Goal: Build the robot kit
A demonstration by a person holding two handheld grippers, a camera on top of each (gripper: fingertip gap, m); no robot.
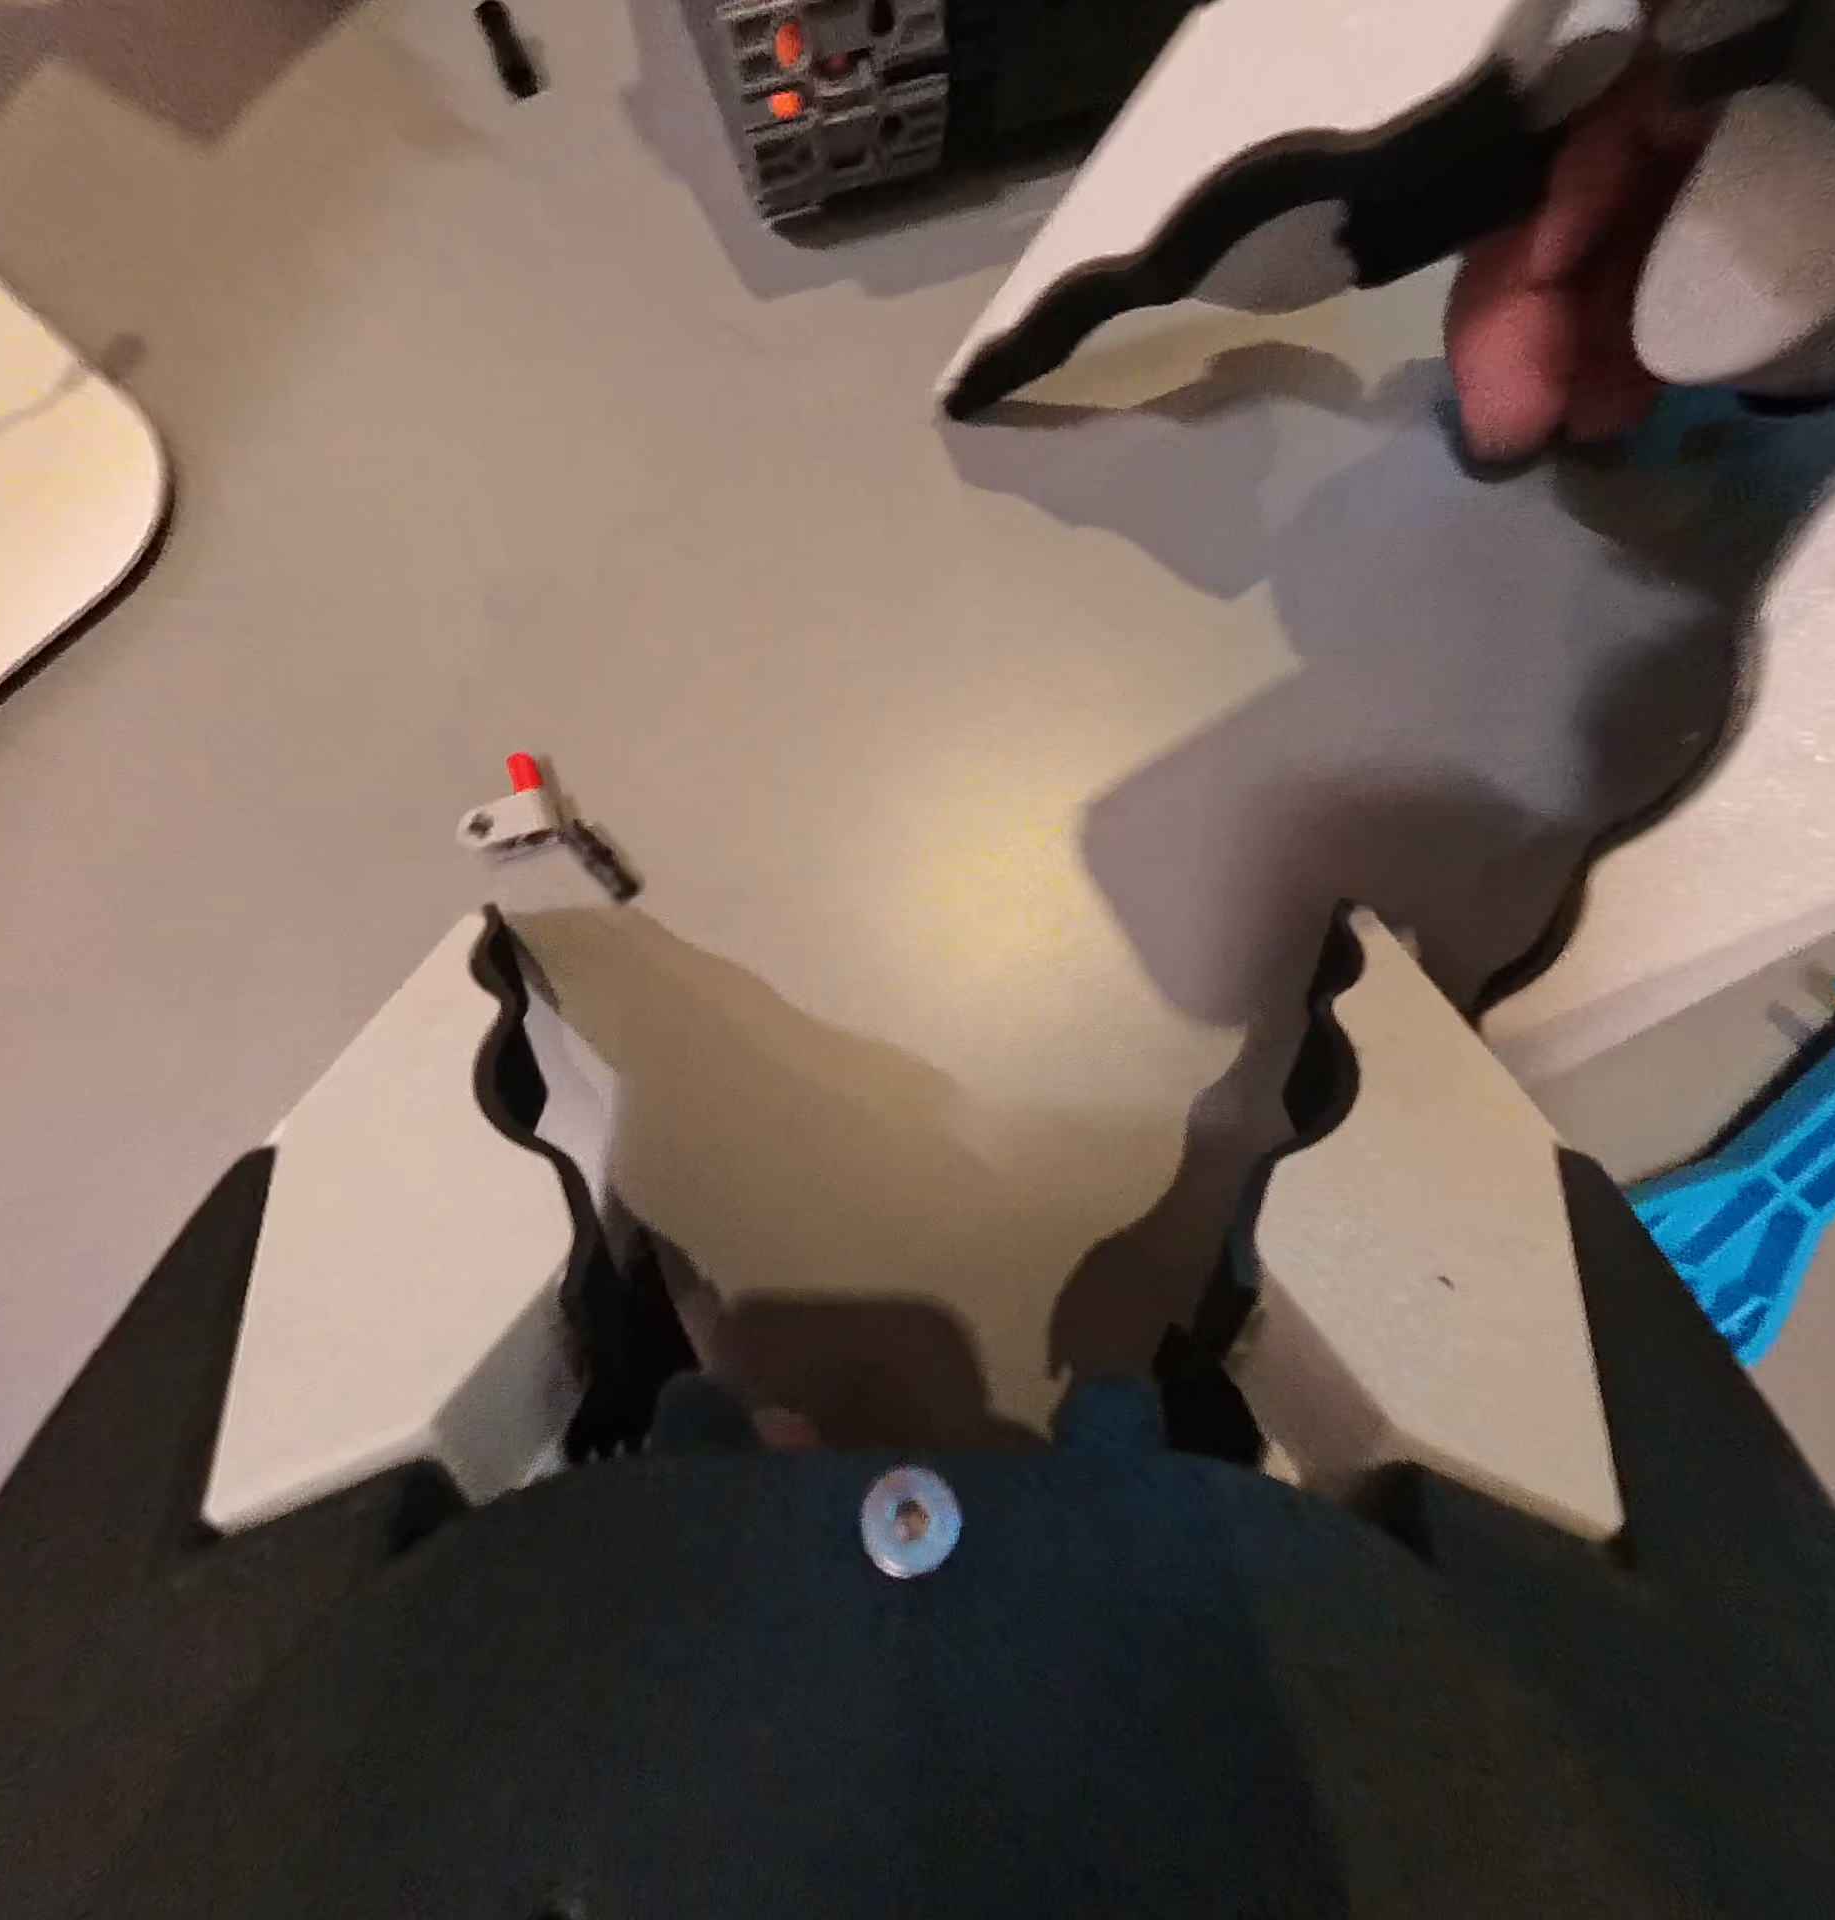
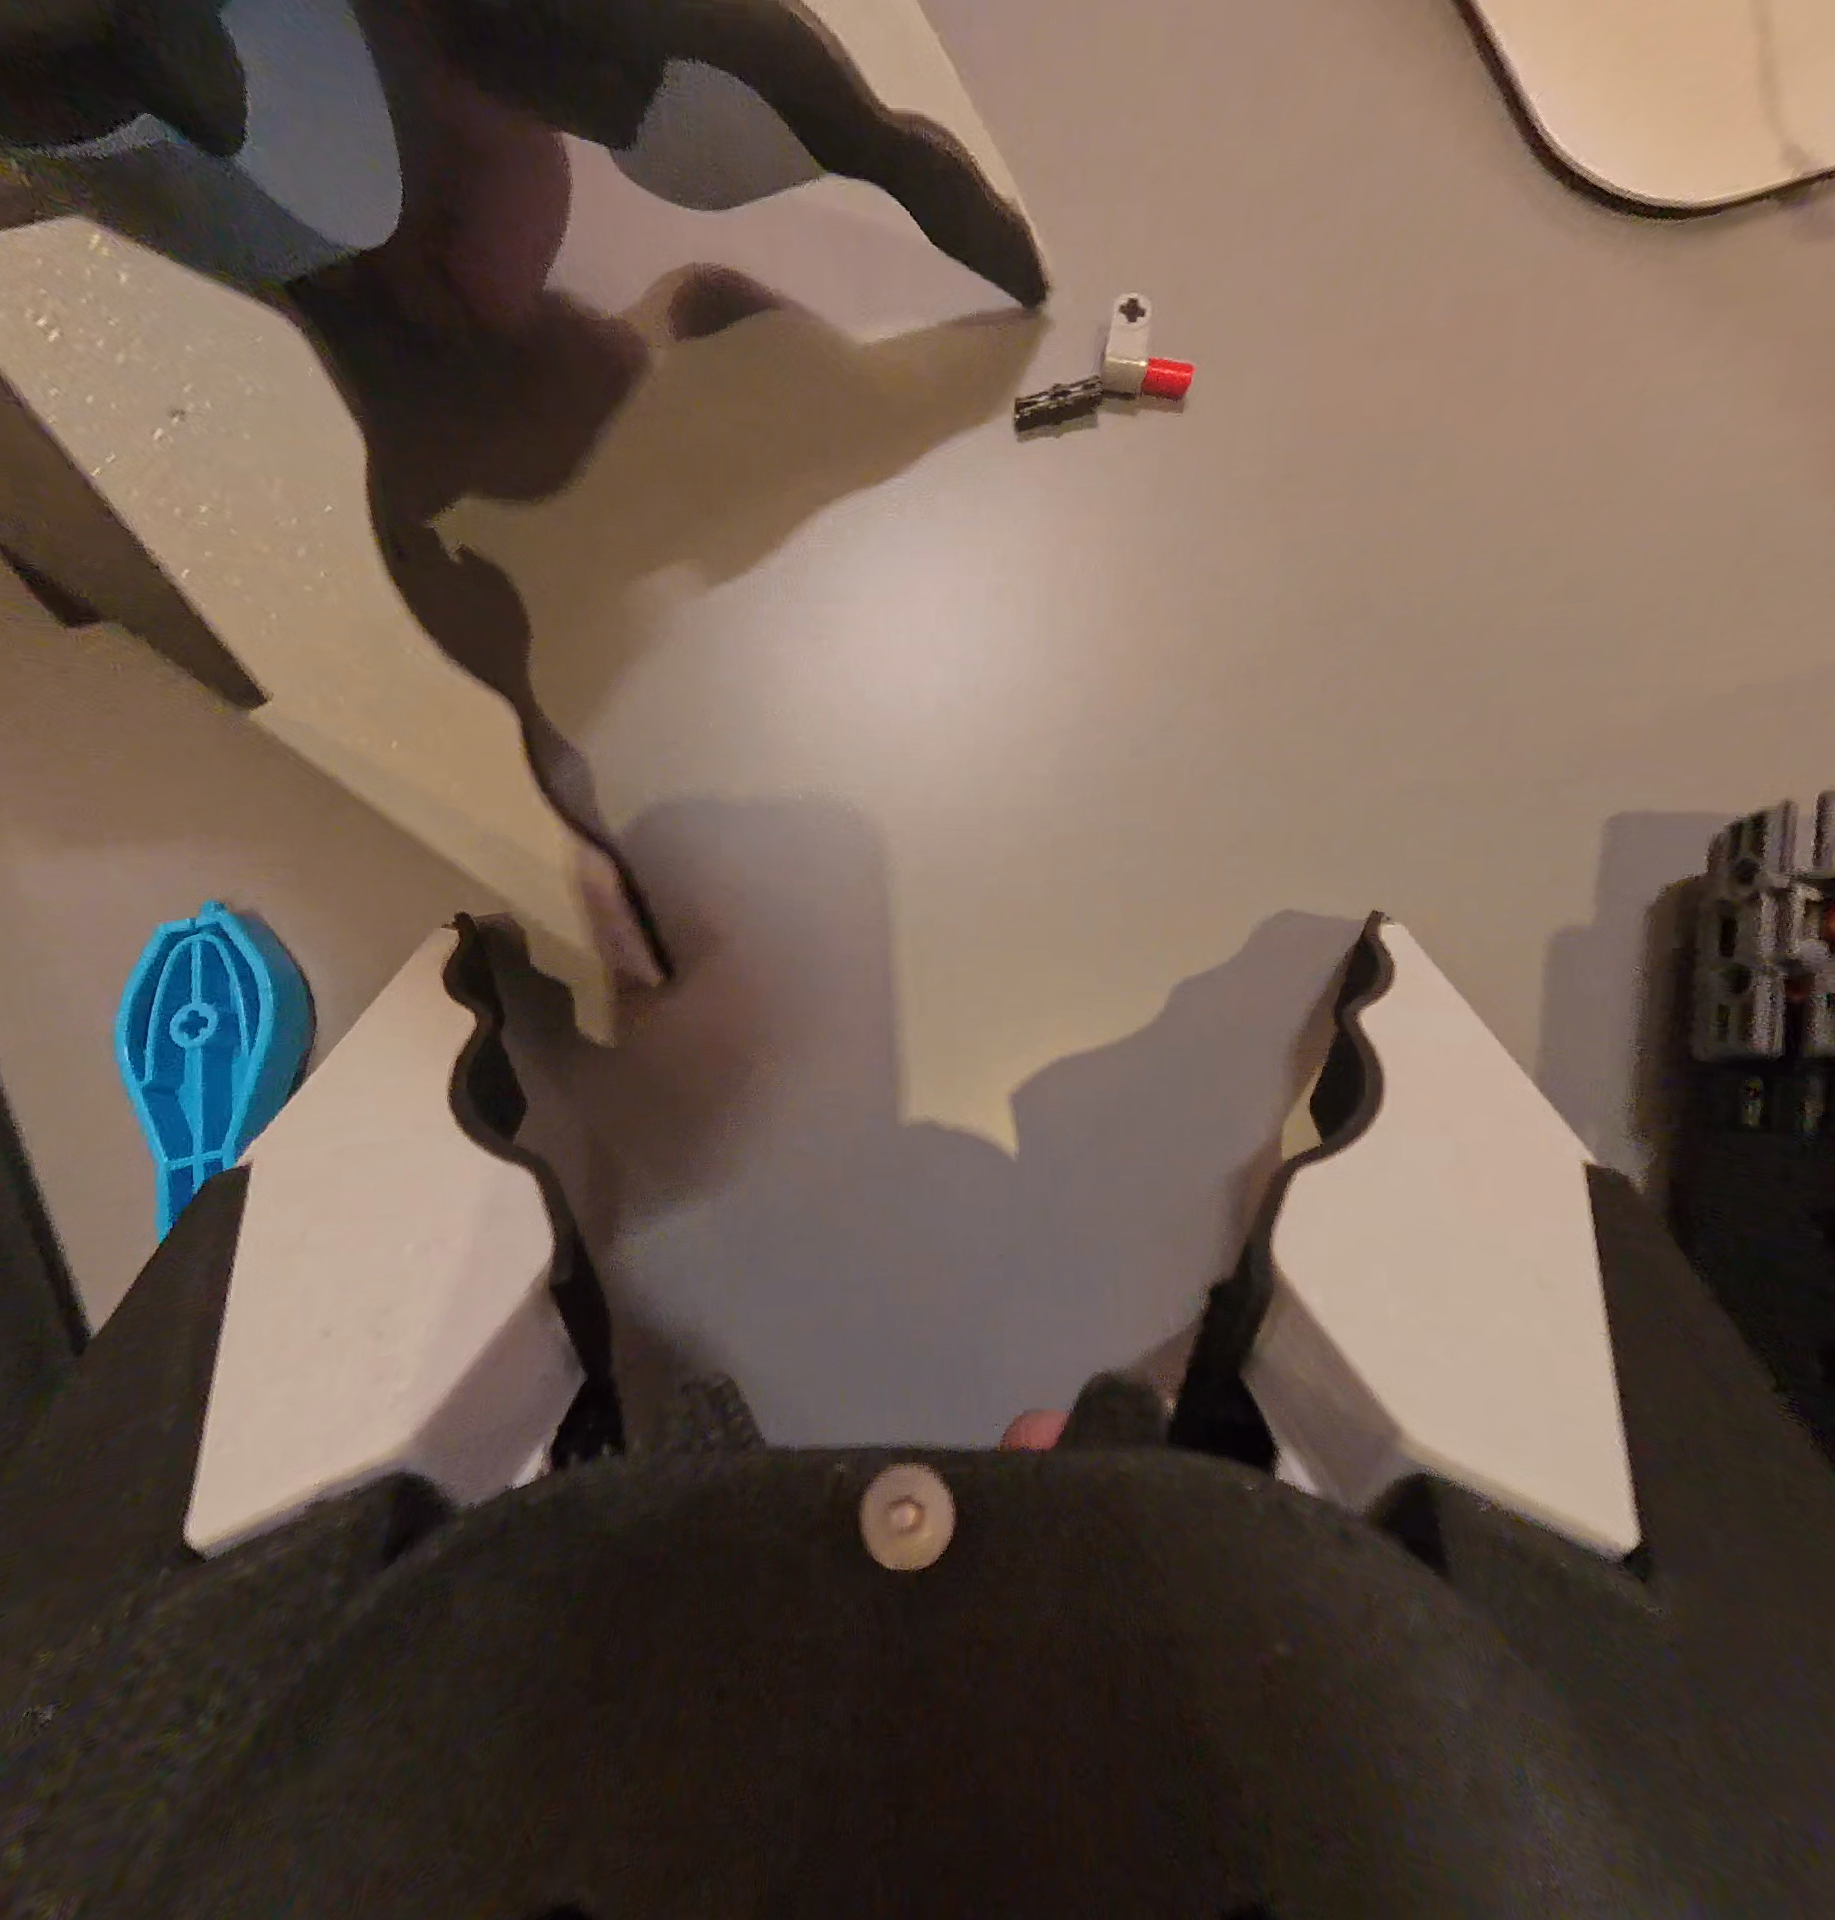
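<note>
While both hover over the grey tabletop [image 1: 788,520], nothing gripped;
Left claw [image 1: 918,925]: spread, empty, nearest the small grey connector with red pin [image 1: 523,816];
Right claw [image 2: 918,935]: spread, empty; blue plastic piece [image 2: 206,1039] beside it;
Progress: small parts loose, untouched.

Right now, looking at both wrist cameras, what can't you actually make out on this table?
- Grey block assembly: cut by the top edge in the left wrist view, by the right edge in the right wrist view.
- Blue plastic piece: its lower end hidden behind the right gripper.
- Small black part: blurred, too small to identify.
- Pale rounded board: cut off at the corner.
</note>
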